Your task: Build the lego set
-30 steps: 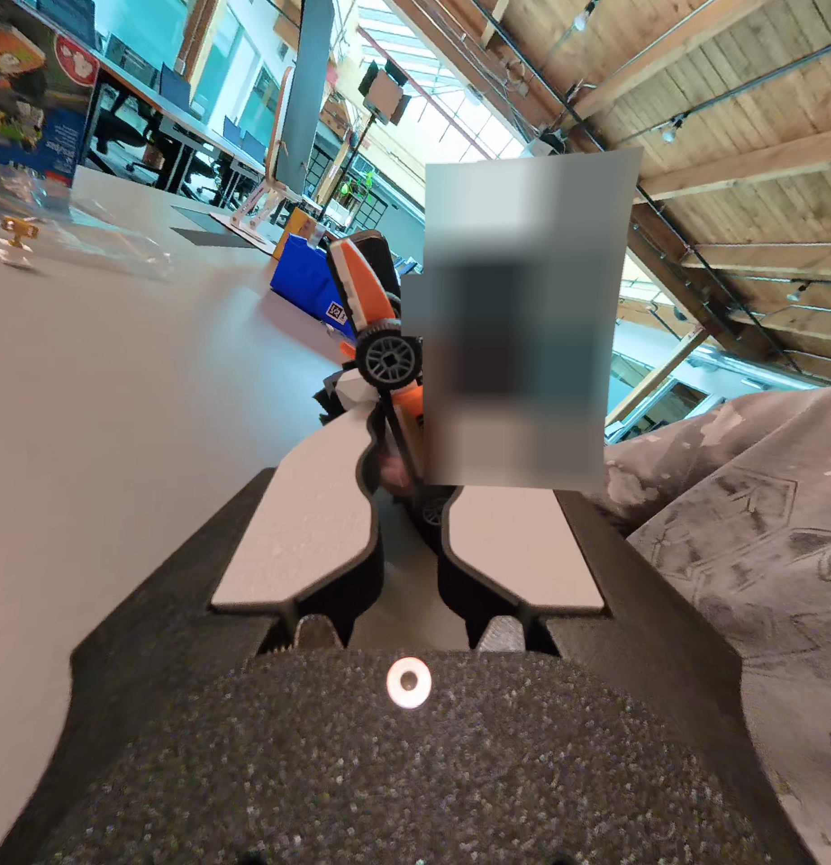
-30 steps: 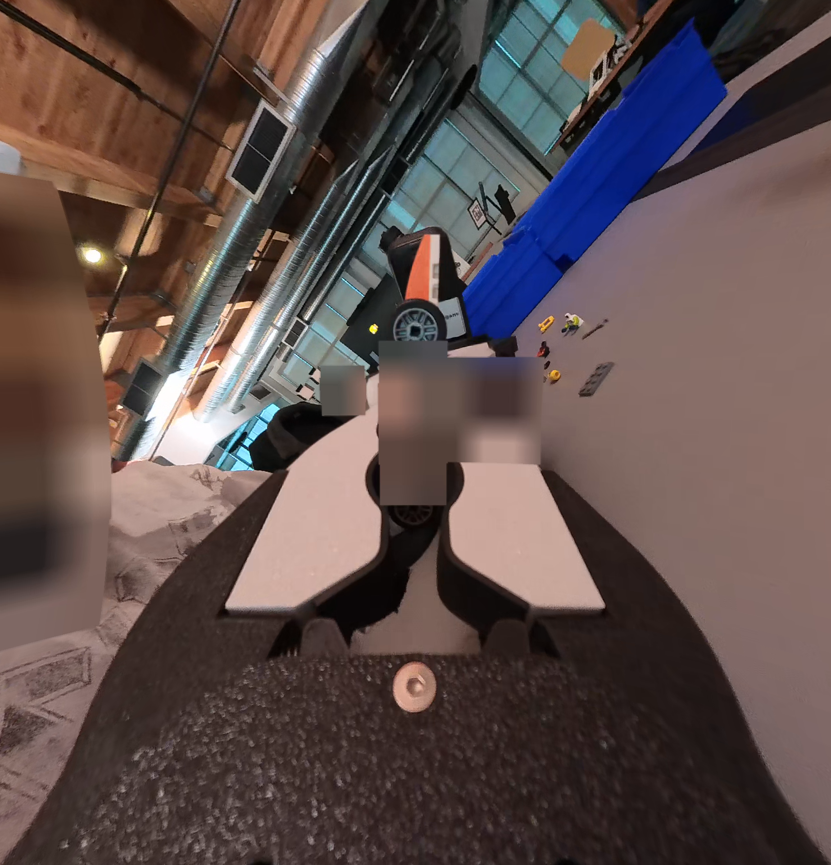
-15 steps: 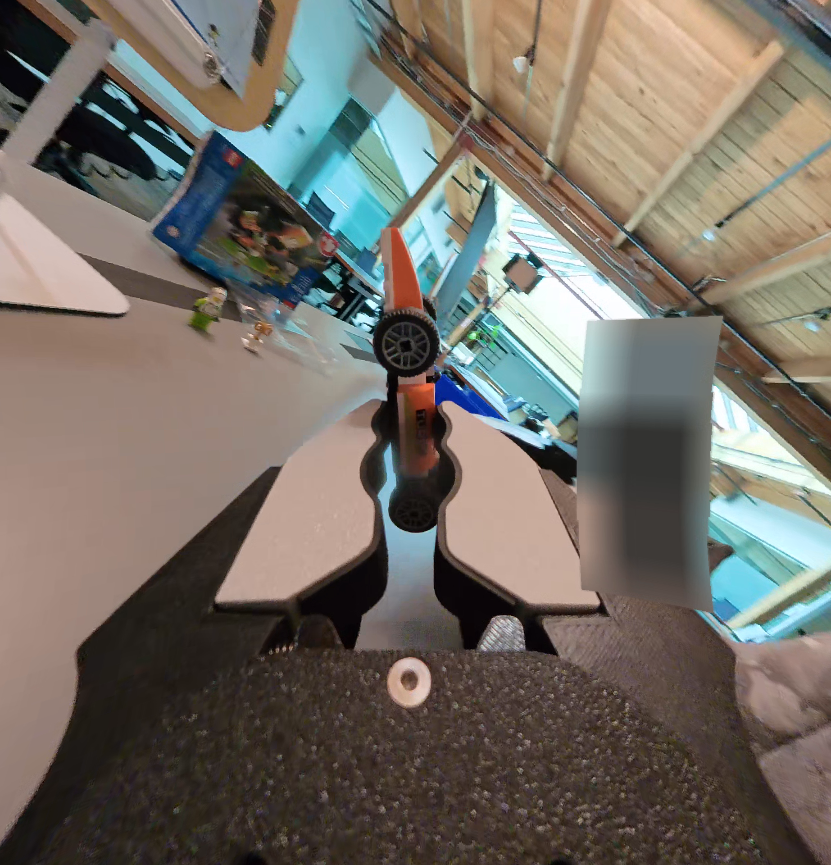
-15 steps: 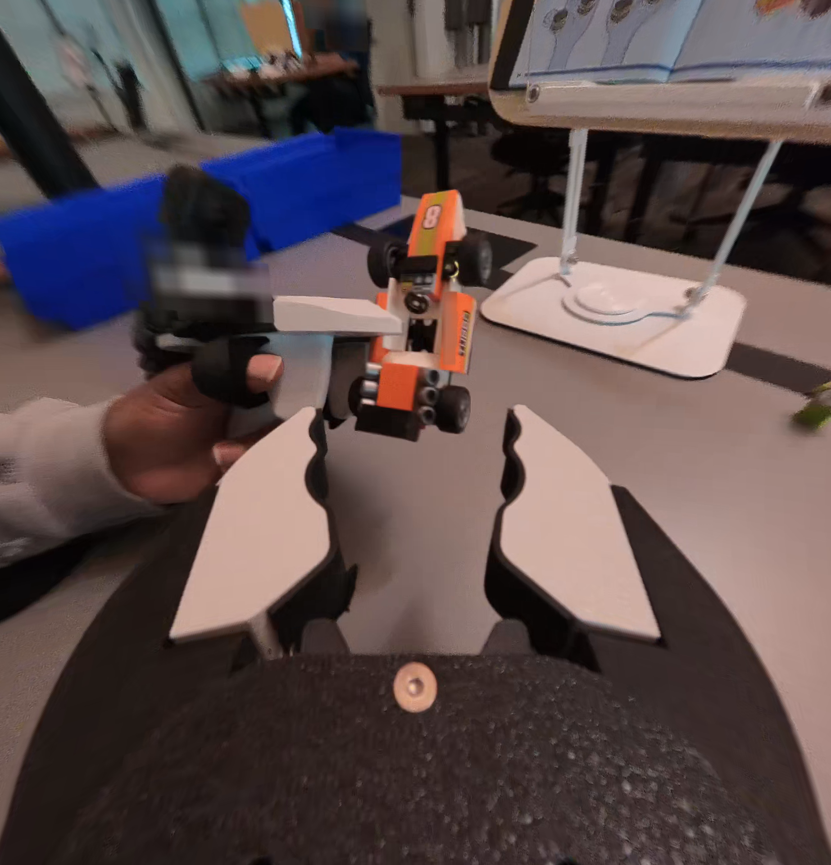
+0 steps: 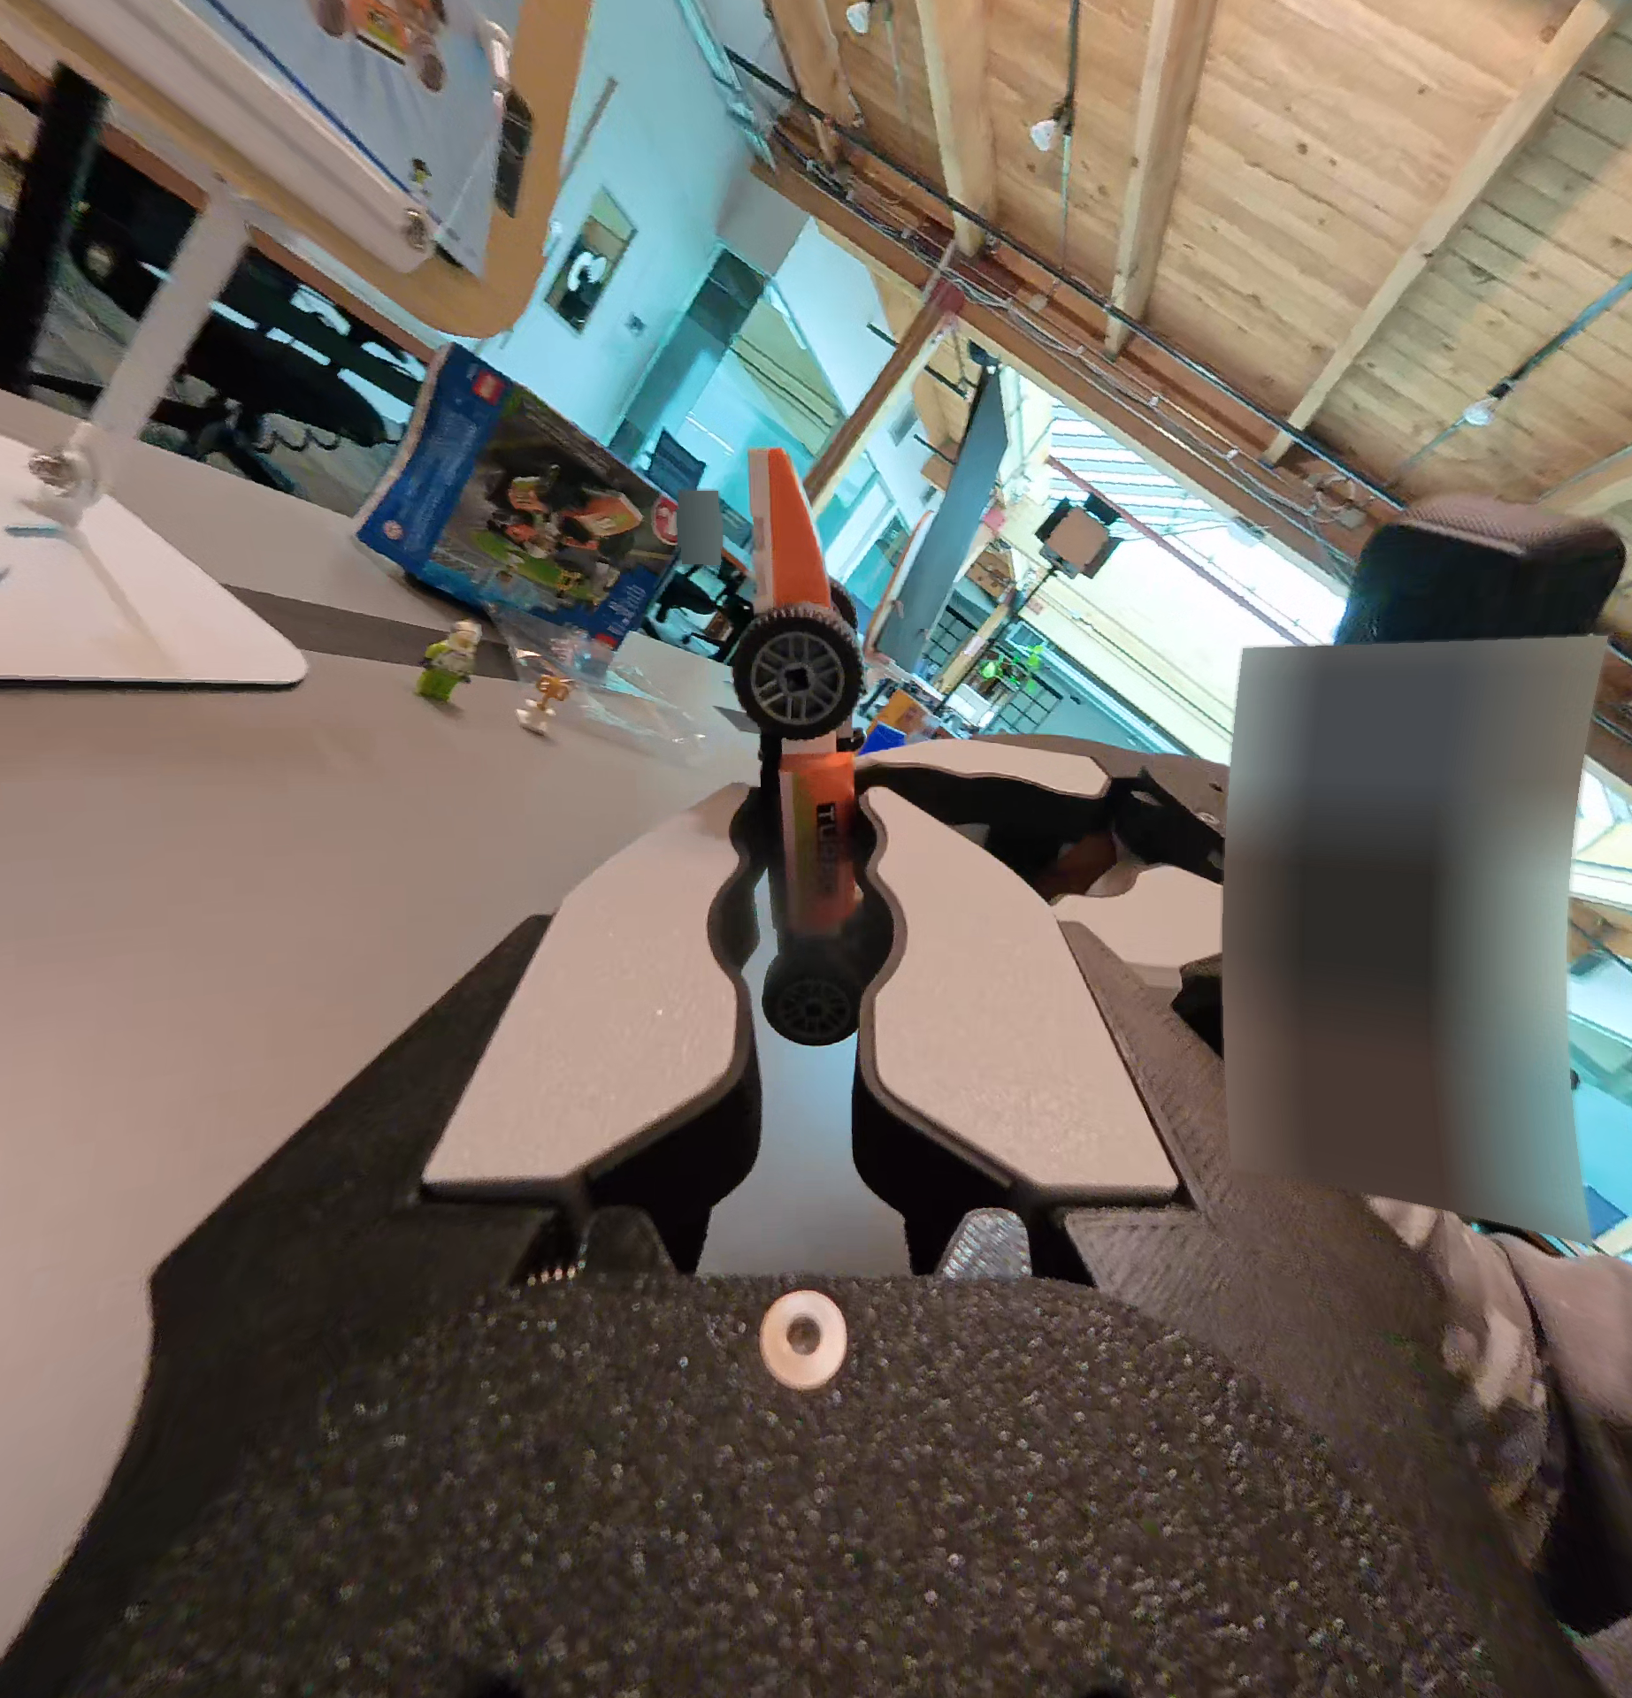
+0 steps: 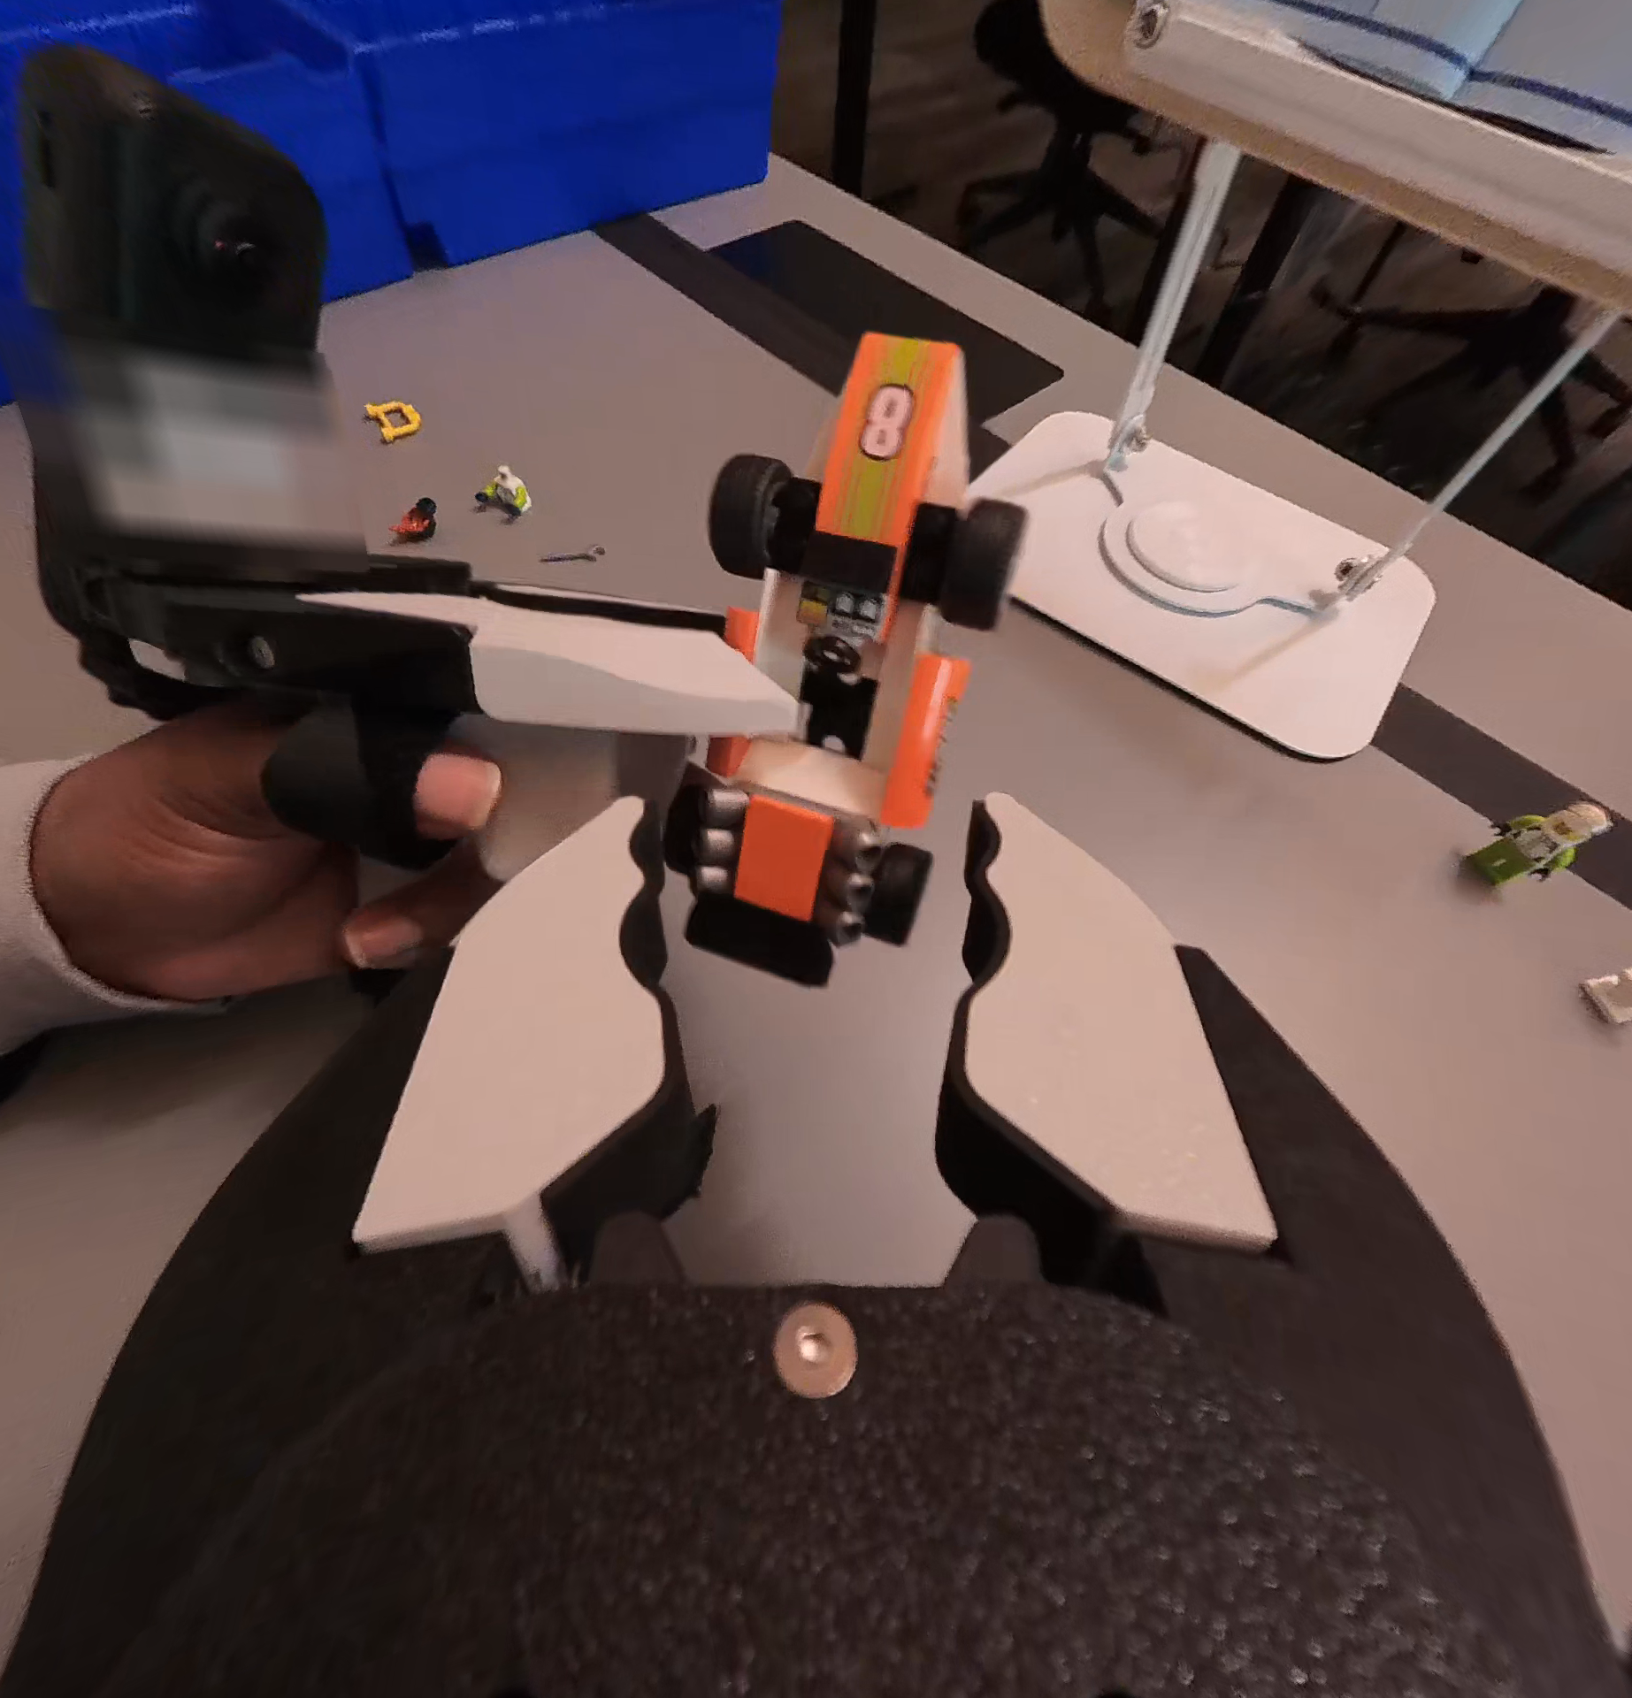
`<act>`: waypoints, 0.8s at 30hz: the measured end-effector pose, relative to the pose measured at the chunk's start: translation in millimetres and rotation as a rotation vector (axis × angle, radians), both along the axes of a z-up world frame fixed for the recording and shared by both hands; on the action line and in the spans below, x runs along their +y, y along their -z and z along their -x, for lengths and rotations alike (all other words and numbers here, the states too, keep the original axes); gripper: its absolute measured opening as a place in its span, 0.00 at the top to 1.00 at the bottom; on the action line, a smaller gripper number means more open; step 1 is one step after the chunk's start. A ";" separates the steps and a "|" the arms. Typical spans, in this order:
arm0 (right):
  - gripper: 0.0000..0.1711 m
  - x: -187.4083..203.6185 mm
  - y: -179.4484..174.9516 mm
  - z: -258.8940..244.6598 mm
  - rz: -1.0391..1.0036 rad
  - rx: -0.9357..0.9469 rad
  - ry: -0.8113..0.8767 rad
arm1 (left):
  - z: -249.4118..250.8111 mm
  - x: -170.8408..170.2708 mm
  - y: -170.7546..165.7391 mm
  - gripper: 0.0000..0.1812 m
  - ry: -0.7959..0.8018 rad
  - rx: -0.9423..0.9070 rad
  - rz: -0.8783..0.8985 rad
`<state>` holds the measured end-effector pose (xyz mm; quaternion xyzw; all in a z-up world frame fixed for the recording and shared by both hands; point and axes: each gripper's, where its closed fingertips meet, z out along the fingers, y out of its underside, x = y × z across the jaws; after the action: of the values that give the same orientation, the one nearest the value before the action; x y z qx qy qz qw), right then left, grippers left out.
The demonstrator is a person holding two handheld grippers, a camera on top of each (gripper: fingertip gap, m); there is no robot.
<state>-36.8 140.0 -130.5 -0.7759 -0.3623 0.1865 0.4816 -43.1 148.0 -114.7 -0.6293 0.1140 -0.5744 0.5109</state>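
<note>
Right now the left hand-held gripper (image 5: 807,827) is pinching the orange and white lego racing car (image 5: 807,735) by its sides, its two white fingers (image 5: 628,992) closed in against the body, so the car is hanging clear above the grey tabletop (image 5: 196,873) with its nose pointing up and away (one grey-spoked wheel is sitting just past the fingertips, another between them). Seen from the right wrist view, the same car (image 6: 853,625) is being held out from the left by that gripper, with a person's hand (image 6: 242,854) wrapping the handle. The right hand-held gripper (image 6: 807,827) is hovering with its jaws spread wide and gripping nothing; the car's rear end is dipping between its fingertips without clearly touching either.

Loose pieces are lying on the tabletop: a lime-green minifigure (image 6: 1529,850) off to the right, a small white piece (image 6: 1625,992) near it, and farther back a yellow piece (image 6: 394,420), a red and black piece (image 6: 415,519) and another small figure (image 6: 506,492). A white stand base (image 6: 1253,588) is resting behind the car, blue bins (image 6: 518,101) are lining the far edge, and the set's box (image 5: 518,524) is leaning beyond the minifigure in the left wrist view.
</note>
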 end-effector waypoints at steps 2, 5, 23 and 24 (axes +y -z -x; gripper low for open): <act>0.67 2.6 2.3 1.6 -0.021 -0.057 0.032 | -6.5 -5.1 -2.6 0.90 0.007 0.010 -0.026; 0.68 6.4 3.3 -2.4 -0.045 -0.101 0.074 | -13.4 -11.1 -1.8 0.90 0.001 0.040 -0.053; 0.69 5.0 37.8 -50.0 0.324 -0.767 -0.704 | 56.0 36.1 17.3 0.84 -0.069 0.445 -0.226; 0.69 -0.6 47.6 -47.2 0.321 -0.836 -0.770 | 64.1 41.5 19.4 0.86 -0.093 0.466 -0.221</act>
<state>10.5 139.5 -178.1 -0.6593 -0.7443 0.0787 0.0721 -107.2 189.5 -134.0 -0.6895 0.2616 -0.3738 0.5626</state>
